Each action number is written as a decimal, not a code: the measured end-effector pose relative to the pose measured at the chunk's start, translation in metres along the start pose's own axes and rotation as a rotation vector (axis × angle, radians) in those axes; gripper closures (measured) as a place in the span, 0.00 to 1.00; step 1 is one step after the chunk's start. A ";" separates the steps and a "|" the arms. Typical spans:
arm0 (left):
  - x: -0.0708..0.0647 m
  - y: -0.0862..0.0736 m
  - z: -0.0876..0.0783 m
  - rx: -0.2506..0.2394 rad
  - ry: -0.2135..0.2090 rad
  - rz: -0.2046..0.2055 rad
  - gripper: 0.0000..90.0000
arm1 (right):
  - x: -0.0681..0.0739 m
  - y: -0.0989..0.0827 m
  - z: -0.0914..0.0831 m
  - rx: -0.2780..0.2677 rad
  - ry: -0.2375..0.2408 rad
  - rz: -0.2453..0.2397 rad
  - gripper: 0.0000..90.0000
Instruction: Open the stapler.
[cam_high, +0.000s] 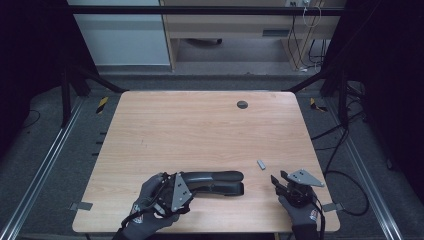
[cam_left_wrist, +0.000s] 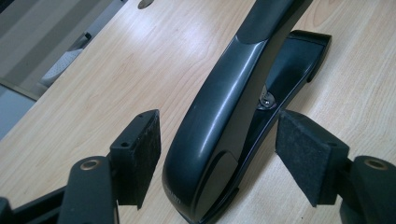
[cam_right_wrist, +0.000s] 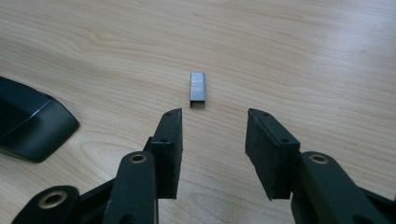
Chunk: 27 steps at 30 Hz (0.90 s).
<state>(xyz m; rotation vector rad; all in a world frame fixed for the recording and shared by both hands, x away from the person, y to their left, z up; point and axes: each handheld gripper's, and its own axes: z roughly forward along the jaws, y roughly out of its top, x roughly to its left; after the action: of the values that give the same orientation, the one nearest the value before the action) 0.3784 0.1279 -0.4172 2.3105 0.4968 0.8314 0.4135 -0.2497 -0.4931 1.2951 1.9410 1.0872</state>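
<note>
The stapler (cam_high: 215, 182) lies on the table (cam_high: 200, 125) near its front edge, left of centre. The staple strip (cam_high: 261, 164) lies just right of it; the grommet (cam_high: 242, 104) sits well behind both.

Wooden table (cam_high: 200, 130), light grain, rounded corners. Black stapler (cam_high: 217, 182) lies flat near the front edge, about 6 o'clock on the tabletop, long axis left-right. Left gripper (cam_high: 186, 189) sits at the stapler's left end, gloved hand (cam_high: 150, 200) behind it, grey plate on top. Small grey staple strip (cam_high: 261, 164) at about 4 o'clock, apart from the stapler. Right gripper (cam_high: 279, 181) near the front right corner, just short of the strip. Dark grommet (cam_high: 242, 104) at 1 o'clock, near the far edge.
</note>
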 end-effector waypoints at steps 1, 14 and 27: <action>-0.001 0.001 0.001 0.001 0.000 0.005 0.34 | 0.000 0.000 0.000 -0.001 -0.002 -0.003 0.63; -0.009 0.019 0.011 0.037 0.001 0.085 0.34 | 0.000 0.000 0.000 0.001 -0.001 -0.002 0.63; -0.021 0.035 0.022 0.063 0.004 0.184 0.34 | -0.001 -0.001 0.001 0.000 -0.005 -0.004 0.63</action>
<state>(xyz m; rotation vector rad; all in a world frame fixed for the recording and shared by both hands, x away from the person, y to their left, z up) 0.3824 0.0819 -0.4164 2.4401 0.3190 0.9188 0.4141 -0.2503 -0.4941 1.2920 1.9396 1.0812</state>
